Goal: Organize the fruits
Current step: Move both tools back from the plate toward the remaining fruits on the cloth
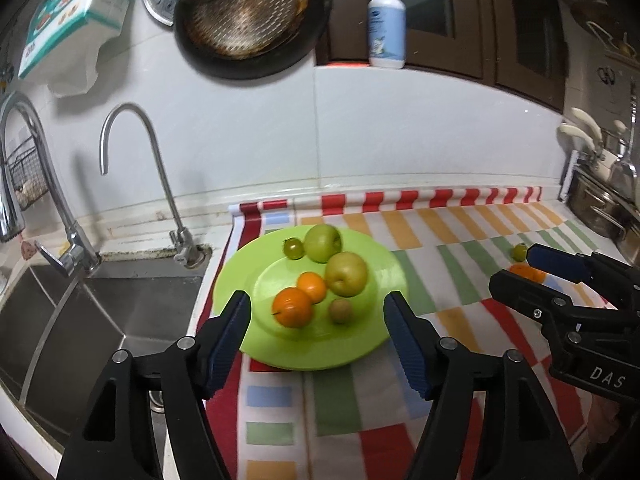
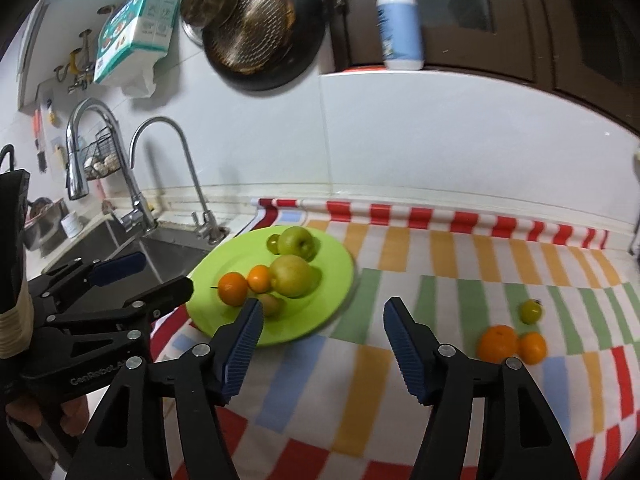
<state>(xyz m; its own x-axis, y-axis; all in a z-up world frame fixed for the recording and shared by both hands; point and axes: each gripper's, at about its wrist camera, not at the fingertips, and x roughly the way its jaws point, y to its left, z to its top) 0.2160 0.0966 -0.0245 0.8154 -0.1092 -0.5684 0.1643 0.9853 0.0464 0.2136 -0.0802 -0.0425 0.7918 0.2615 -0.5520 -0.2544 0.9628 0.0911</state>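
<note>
Striped cloth [image 2: 360, 380], green plate [image 1: 360, 344] holding six fruits [image 1: 346, 273]

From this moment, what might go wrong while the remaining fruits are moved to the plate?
1. The green plate already holds six fruits crowded together; one more dropped in may knock a round fruit off, perhaps toward the sink beside it.
2. The two oranges on the cloth touch each other, so the open right gripper may push one away while closing on the other.
3. The small green tomato may slip between wide fingers.
</note>
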